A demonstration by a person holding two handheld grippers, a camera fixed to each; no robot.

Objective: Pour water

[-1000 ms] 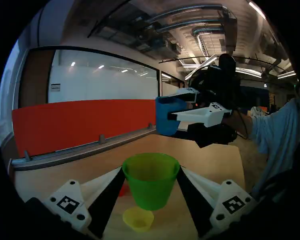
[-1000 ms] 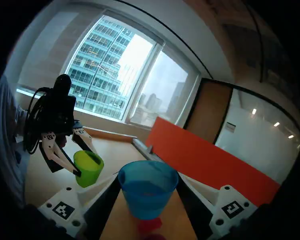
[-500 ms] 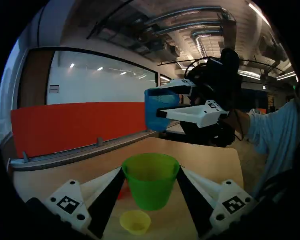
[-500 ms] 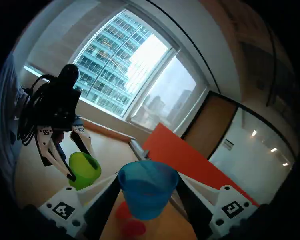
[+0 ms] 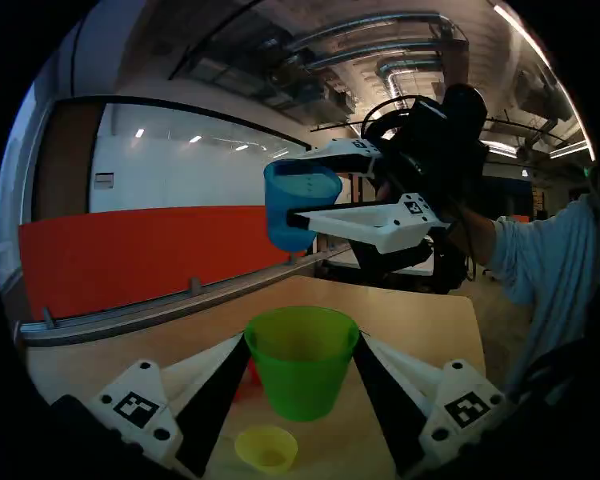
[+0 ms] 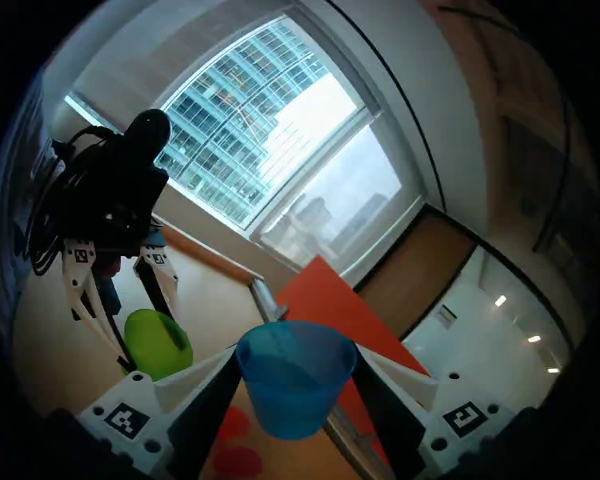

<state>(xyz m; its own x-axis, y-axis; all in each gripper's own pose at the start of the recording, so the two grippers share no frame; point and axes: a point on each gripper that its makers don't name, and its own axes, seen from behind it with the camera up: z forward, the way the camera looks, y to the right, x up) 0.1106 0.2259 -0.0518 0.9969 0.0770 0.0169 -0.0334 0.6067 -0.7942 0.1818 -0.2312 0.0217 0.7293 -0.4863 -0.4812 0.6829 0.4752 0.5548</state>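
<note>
Holds a green cup (image 5: 302, 380) in the left tongs (image 5: 300, 346), both fingers pressed to its sides, above the bench (image 5: 416, 312). Holds a blue cup (image 6: 294, 396) the same way in the right tongs (image 6: 296, 362), higher than the green cup and beyond it, not touching. Cannot tell the water level inside the blue cup. Below the green cup, a small yellow cup (image 5: 266, 450). Red shapes (image 6: 234, 460) on the bench, partly hidden by the blue cup, too blurred to name. Sleeve (image 5: 540, 264) cut off at the edge.
</note>
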